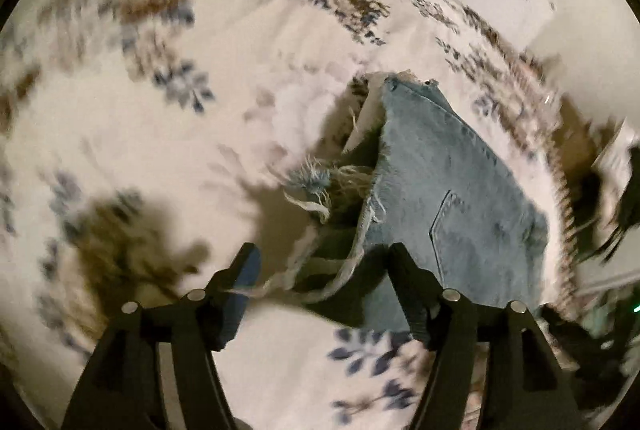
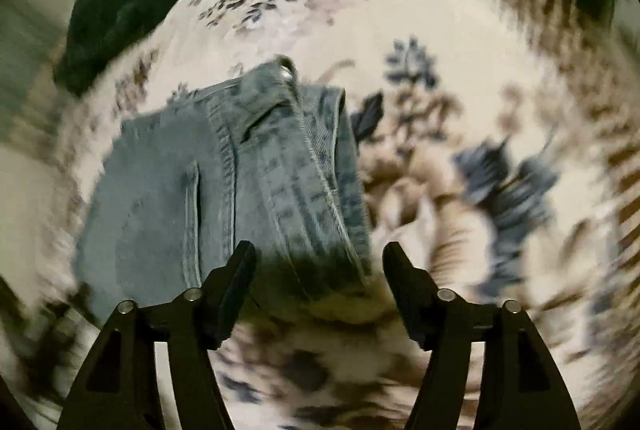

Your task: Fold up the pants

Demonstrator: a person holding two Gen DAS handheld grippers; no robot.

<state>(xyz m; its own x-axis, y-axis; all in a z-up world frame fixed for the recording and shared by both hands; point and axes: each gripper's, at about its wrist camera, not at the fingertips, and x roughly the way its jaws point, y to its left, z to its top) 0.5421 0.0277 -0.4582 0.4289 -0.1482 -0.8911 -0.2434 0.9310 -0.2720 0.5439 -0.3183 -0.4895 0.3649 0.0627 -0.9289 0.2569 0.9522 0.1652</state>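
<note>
Both grippers, left [image 1: 322, 262] and right [image 2: 319, 258], were matte black plastic. Each showed two tapered fingers at the lower frame edge, ridged on their inner faces, with two round silver pins on each angular, cut-out arm.

Light blue denim shorts [image 1: 452, 190] lie folded on a floral bedspread [image 1: 168, 134]. The frayed, threadbare hem [image 1: 320, 186] sticks out on one side; a stitched back pocket faces up. In the right wrist view, the waistband [image 2: 304, 166] lies doubled over, metal button at its far end.
</note>
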